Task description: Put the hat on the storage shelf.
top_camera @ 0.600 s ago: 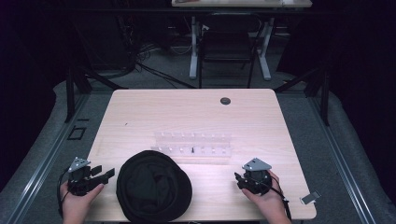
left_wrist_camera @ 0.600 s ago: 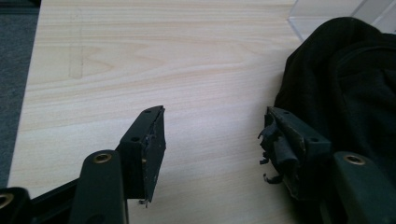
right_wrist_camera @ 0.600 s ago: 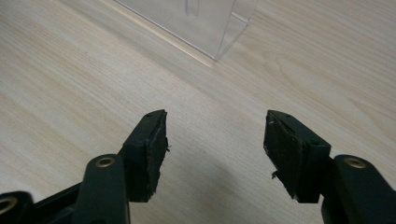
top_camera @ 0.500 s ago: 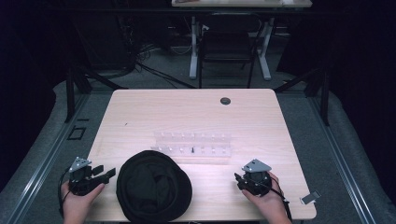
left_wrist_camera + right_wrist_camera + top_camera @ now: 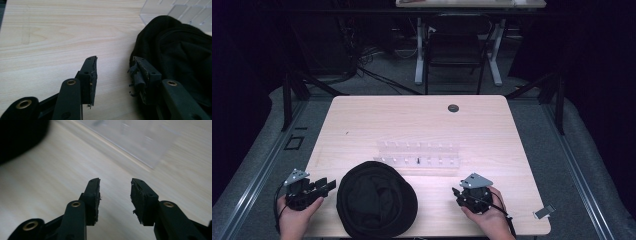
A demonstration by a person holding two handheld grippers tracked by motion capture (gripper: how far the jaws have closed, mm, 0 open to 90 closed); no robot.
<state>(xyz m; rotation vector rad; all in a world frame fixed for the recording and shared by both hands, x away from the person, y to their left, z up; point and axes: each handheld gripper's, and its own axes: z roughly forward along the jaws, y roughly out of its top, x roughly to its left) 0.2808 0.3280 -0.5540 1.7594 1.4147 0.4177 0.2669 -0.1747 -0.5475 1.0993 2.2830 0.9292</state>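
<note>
The table (image 5: 377, 120) spreads ahead of both grippers, pale wood. The black hat (image 5: 377, 205) lies on its near edge between the two grippers, just beside the left gripper (image 5: 328, 185) and a little apart from the right gripper (image 5: 455, 191). In the left gripper view the hat's edge sits against the right-hand jaw, while the jaws stand wide with only bare wood between them. The clear rack (image 5: 418, 155) lies beyond the hat, ahead of the right gripper, whose jaws are moderately apart and empty over the wood.
</note>
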